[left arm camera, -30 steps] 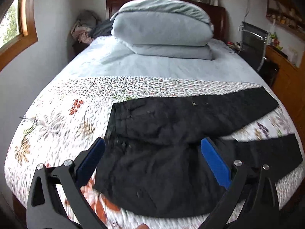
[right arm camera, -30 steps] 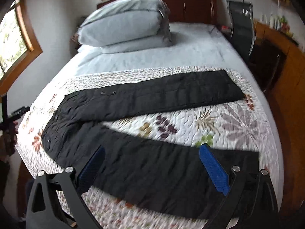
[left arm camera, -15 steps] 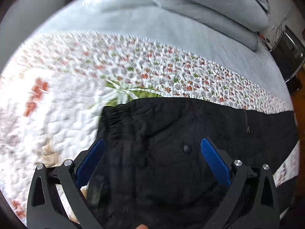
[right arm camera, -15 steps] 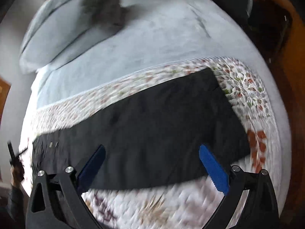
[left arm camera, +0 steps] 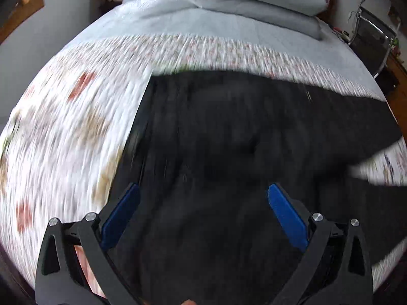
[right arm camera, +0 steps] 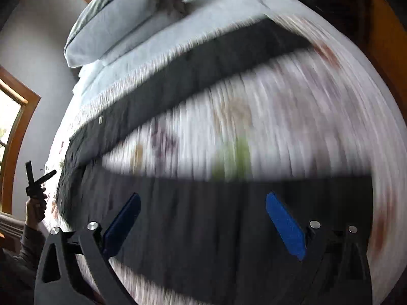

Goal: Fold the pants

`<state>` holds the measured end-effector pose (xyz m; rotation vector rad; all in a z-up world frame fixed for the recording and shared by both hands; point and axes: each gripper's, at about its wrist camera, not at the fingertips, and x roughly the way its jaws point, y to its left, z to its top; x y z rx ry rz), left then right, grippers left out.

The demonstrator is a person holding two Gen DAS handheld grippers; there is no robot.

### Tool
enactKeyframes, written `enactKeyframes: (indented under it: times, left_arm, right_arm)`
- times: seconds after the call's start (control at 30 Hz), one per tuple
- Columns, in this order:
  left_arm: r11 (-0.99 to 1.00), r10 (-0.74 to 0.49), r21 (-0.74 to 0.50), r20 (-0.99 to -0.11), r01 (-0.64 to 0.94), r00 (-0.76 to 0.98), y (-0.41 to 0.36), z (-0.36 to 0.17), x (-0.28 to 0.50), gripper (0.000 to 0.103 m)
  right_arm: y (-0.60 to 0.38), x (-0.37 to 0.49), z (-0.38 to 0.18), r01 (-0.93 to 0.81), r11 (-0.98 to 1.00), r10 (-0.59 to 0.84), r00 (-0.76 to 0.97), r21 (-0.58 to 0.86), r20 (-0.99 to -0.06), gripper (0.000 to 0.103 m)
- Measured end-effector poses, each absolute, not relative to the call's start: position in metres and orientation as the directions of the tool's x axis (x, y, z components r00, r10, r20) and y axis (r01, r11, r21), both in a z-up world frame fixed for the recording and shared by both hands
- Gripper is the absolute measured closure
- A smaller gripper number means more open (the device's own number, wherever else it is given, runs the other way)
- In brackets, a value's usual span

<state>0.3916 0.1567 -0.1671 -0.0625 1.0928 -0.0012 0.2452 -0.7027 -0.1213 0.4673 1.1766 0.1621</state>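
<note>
Pants (left arm camera: pixel 229 152), black, lie flat on floral quilt (left arm camera: pixel 71 132), filling centre and lower frame of left wrist view; both views motion-blurred. Left gripper (left arm camera: pixel 201 213): blue fingers spread wide over the waist end, nothing between them. Right gripper (right arm camera: pixel 201 218): fingers equally wide apart above the near leg, lower frame; far leg (right arm camera: pixel 193 76) runs diagonally toward upper right. Grey pillows (right arm camera: pixel 112 23) upper left. Contact with fabric: cannot tell.

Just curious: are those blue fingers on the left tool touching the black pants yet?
Cannot tell. The left wrist view shows the left gripper open over the pants, blurred.
</note>
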Motion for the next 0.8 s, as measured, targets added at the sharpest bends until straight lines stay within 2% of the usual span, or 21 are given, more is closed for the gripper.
enactKeyframes:
  times: [0.07, 0.2, 0.23, 0.27, 0.33, 0.43, 0.5, 0.57, 0.63, 0.7, 0.8]
  left_arm:
    - [0.998, -0.04, -0.056, -0.886, -0.021, 0.461, 0.159, -0.167, 0.35, 0.003]
    - [1.0, 0.01, 0.005, -0.893, -0.012, 0.449, 0.16, -0.174, 0.299, 0.003]
    - [0.999, -0.032, -0.044, -0.897, -0.016, 0.442, 0.164, -0.175, 0.291, 0.003]
    - [0.994, -0.081, -0.105, -0.894, -0.03, 0.44, 0.171, -0.178, 0.284, 0.003]
    - [0.984, -0.112, -0.158, -0.898, -0.076, 0.426, 0.185, -0.187, 0.278, 0.003]
    - [0.943, -0.208, -0.29, -0.896, -0.163, 0.392, 0.204, -0.208, 0.273, 0.003]
    - [0.942, -0.175, -0.277, -0.888, -0.191, 0.424, 0.21, -0.206, 0.269, 0.003]
    - [0.938, -0.182, -0.288, -0.884, -0.194, 0.431, 0.207, -0.203, 0.271, 0.003]
    - [0.927, -0.209, -0.318, -0.877, -0.197, 0.432, 0.207, -0.203, 0.278, 0.003]
    - [0.912, -0.23, -0.349, -0.869, -0.214, 0.437, 0.209, -0.204, 0.285, 0.003]
    - [0.866, -0.275, -0.422, -0.85, -0.268, 0.449, 0.219, -0.212, 0.296, 0.003]
  right_arm:
    - [-0.716, 0.171, -0.116, 0.239, 0.872, 0.312, 0.401, 0.427, -0.862, 0.003]
    - [-0.766, 0.087, -0.132, 0.488, 0.748, 0.247, 0.425, 0.451, -0.871, 0.003]
    - [-0.778, 0.079, -0.139, 0.512, 0.711, 0.256, 0.45, 0.482, -0.856, 0.004]
    - [-0.787, 0.073, -0.144, 0.517, 0.681, 0.271, 0.48, 0.519, -0.834, 0.007]
    - [-0.806, 0.071, -0.159, 0.551, 0.614, 0.279, 0.517, 0.565, -0.809, 0.026]
    - [-0.824, 0.075, -0.184, 0.582, 0.524, 0.314, 0.547, 0.622, -0.776, 0.026]
    - [-0.823, 0.077, -0.184, 0.58, 0.499, 0.299, 0.582, 0.644, -0.756, 0.026]
    - [-0.821, 0.08, -0.178, 0.549, 0.517, 0.289, 0.611, 0.657, -0.737, 0.032]
    - [-0.821, 0.09, -0.174, 0.541, 0.524, 0.269, 0.627, 0.658, -0.731, 0.052]
    - [-0.813, 0.095, -0.177, 0.516, 0.541, 0.28, 0.635, 0.664, -0.721, 0.062]
    - [-0.81, 0.106, -0.186, 0.498, 0.535, 0.302, 0.642, 0.682, -0.705, 0.063]
